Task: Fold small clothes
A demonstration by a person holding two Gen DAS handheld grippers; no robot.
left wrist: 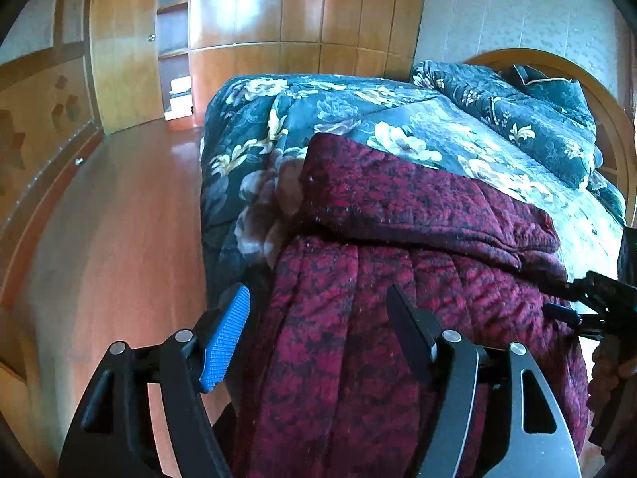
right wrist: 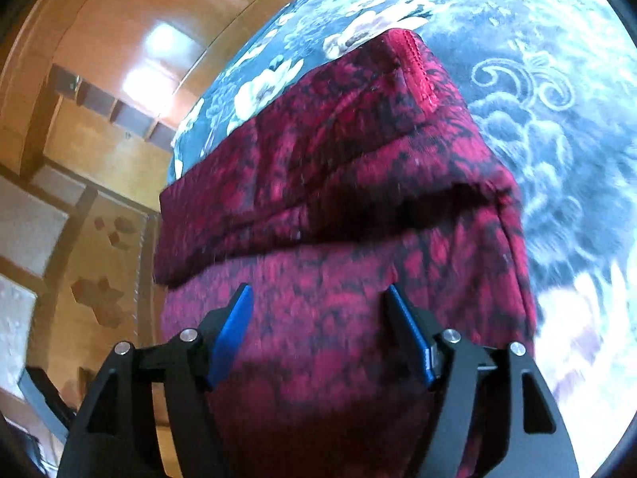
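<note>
A dark red garment with a black pattern (left wrist: pixel 418 247) lies folded over on the near edge of the bed, its lower part hanging toward me. It fills the right wrist view (right wrist: pixel 338 183) too. My left gripper (left wrist: pixel 318 318) is open, its jaws spread wide in front of the hanging cloth, holding nothing. My right gripper (right wrist: pixel 318 318) is open just over the garment's near part, empty. Part of the right gripper (left wrist: pixel 597 302) shows at the right edge of the left wrist view.
The bed carries a dark teal floral quilt (left wrist: pixel 318 119), with a folded quilt and pillow (left wrist: pixel 517 107) near the wooden headboard (left wrist: pixel 613 119). A glossy wooden floor (left wrist: pixel 119 219) lies left of the bed. Wooden wardrobes (left wrist: pixel 298 12) line the far wall.
</note>
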